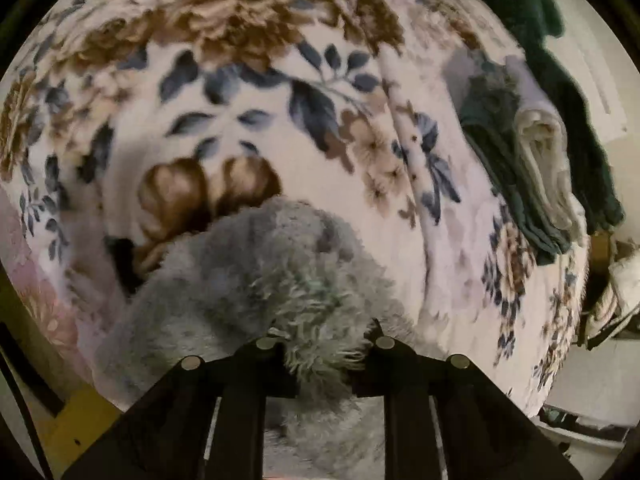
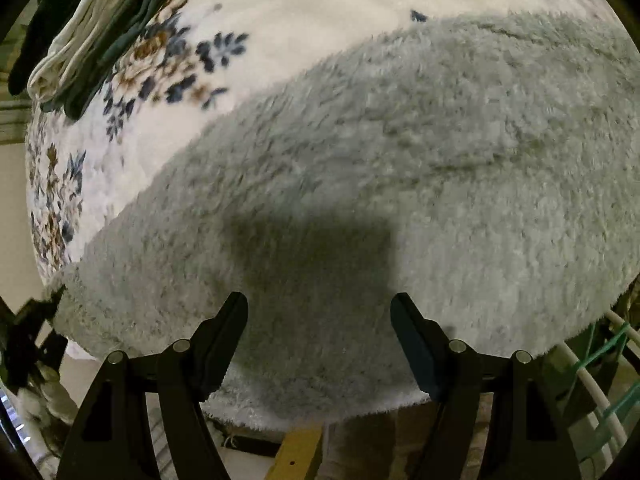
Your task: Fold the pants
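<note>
Left tool (image 1: 320, 350) pinched on fluffy grey pants (image 1: 256, 280), likely for carrying a fold across the floral bed (image 1: 256, 92); right tool (image 2: 319, 312) spread, hovering above pants near bed's edge.

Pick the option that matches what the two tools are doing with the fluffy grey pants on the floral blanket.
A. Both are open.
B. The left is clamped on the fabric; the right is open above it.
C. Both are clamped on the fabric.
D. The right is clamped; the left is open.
B: the left tool pinches a tuft of the fluffy grey pants, while the right tool stands open over them.
</note>
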Motion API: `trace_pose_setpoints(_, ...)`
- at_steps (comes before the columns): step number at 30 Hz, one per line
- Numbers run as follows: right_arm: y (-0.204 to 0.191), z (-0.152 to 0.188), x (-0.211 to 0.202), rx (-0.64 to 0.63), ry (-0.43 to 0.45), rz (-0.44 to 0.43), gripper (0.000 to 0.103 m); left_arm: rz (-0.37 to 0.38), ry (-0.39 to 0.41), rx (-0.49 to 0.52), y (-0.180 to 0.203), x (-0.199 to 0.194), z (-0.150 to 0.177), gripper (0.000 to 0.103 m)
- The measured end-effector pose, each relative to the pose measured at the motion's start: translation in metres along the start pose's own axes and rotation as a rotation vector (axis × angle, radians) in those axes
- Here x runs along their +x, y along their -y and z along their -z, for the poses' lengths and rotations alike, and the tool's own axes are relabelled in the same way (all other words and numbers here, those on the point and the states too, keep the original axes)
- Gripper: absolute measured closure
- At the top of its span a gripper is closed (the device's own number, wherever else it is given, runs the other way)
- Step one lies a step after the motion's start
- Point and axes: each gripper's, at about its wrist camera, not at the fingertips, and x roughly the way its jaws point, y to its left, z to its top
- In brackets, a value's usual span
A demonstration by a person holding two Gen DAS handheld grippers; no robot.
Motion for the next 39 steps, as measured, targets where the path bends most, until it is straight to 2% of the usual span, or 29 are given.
trace_pose_setpoints(2, 0.004, 0.011, -0.003, 0.021, -0.01, -0.01, 0.027, -0.021, 0.08, 0.064, -0.016, -0.029, 0.016, 0.091)
trace_pose_setpoints(3, 0.007, 0.018, -0.003, 0.035, -0.018, -0.018, 0.027, -0.029, 0.091, 0.07, -0.024, -0.034, 0.019, 0.091)
trace_pose_setpoints(5, 0.015, 0.033, -0.001, 0.073, -0.038, -0.031, 0.027, -0.058, 0.071, 0.028, -0.056, -0.039, 0.034, 0.091)
trace_pose_setpoints(7, 0.027, 0.052, 0.008, 0.133, -0.078, -0.044, 0.027, -0.09, 0.019, -0.046, -0.092, -0.027, 0.048, 0.091)
trace_pose_setpoints(9, 0.038, 0.065, 0.02, 0.194, -0.112, -0.052, 0.027, -0.084, -0.014, -0.105, -0.111, -0.016, 0.056, 0.091)
trace_pose_setpoints(12, 0.062, 0.08, 0.045, 0.36, -0.185, -0.156, 0.027, -0.079, -0.026, -0.136, -0.121, -0.008, 0.062, 0.091)
trace_pose_setpoints(13, 0.072, 0.084, 0.052, 0.436, -0.189, -0.219, 0.029, -0.081, -0.02, -0.129, -0.118, -0.008, 0.062, 0.091)
trace_pose_setpoints(14, 0.077, 0.085, 0.055, 0.481, -0.17, -0.278, 0.055, -0.081, -0.014, -0.123, -0.115, -0.008, 0.061, 0.091)
trace_pose_setpoints(15, 0.078, 0.084, 0.054, 0.497, -0.146, -0.293, 0.099, -0.072, -0.005, -0.119, -0.111, -0.01, 0.059, 0.091)
trace_pose_setpoints(17, 0.07, 0.079, 0.034, 0.464, -0.06, -0.286, 0.097, -0.047, 0.011, -0.117, -0.102, -0.018, 0.051, 0.091)
trace_pose_setpoints(21, 0.034, 0.065, -0.038, 0.261, 0.142, -0.377, 0.097, 0.009, 0.102, -0.076, -0.073, -0.05, 0.032, 0.091)
trace_pose_setpoints(23, 0.026, 0.058, -0.07, 0.172, 0.217, -0.399, 0.097, 0.029, 0.138, -0.06, -0.063, -0.063, 0.025, 0.091)
trace_pose_setpoints(24, 0.024, 0.056, -0.075, 0.146, 0.222, -0.395, 0.097, 0.031, 0.144, -0.057, -0.061, -0.065, 0.023, 0.091)
trace_pose_setpoints(26, 0.031, 0.054, -0.077, 0.109, 0.192, -0.363, 0.097, 0.009, 0.141, -0.046, -0.064, -0.061, 0.023, 0.091)
trace_pose_setpoints(28, 0.041, 0.056, -0.054, 0.078, 0.067, -0.339, 0.095, -0.035, 0.095, -0.016, -0.07, -0.043, 0.028, 0.088)
trace_pose_setpoints(30, 0.056, 0.065, -0.024, 0.076, -0.069, -0.3, 0.089, -0.046, 0.038, -0.028, -0.084, -0.028, 0.035, 0.086)
trace_pose_setpoints(31, 0.063, 0.071, -0.014, 0.093, -0.099, -0.305, 0.086, -0.045, 0.009, -0.047, -0.089, -0.024, 0.04, 0.081)
trace_pose_setpoints(33, 0.088, 0.093, -0.004, 0.161, -0.114, -0.314, 0.07, -0.026, -0.013, -0.083, -0.103, -0.025, 0.058, 0.079)
trace_pose_setpoints(34, 0.096, 0.1, 0.0, 0.195, -0.113, -0.309, 0.066, -0.037, -0.006, -0.086, -0.107, -0.029, 0.066, 0.077)
trace_pose_setpoints(35, 0.111, 0.111, 0.004, 0.246, -0.115, -0.284, 0.064, -0.053, 0.003, -0.085, -0.109, -0.034, 0.075, 0.075)
trace_pose_setpoints(39, 0.131, 0.123, 0.032, 0.348, -0.157, -0.228, 0.064, -0.133, 0.013, -0.072, -0.12, -0.044, 0.108, 0.075)
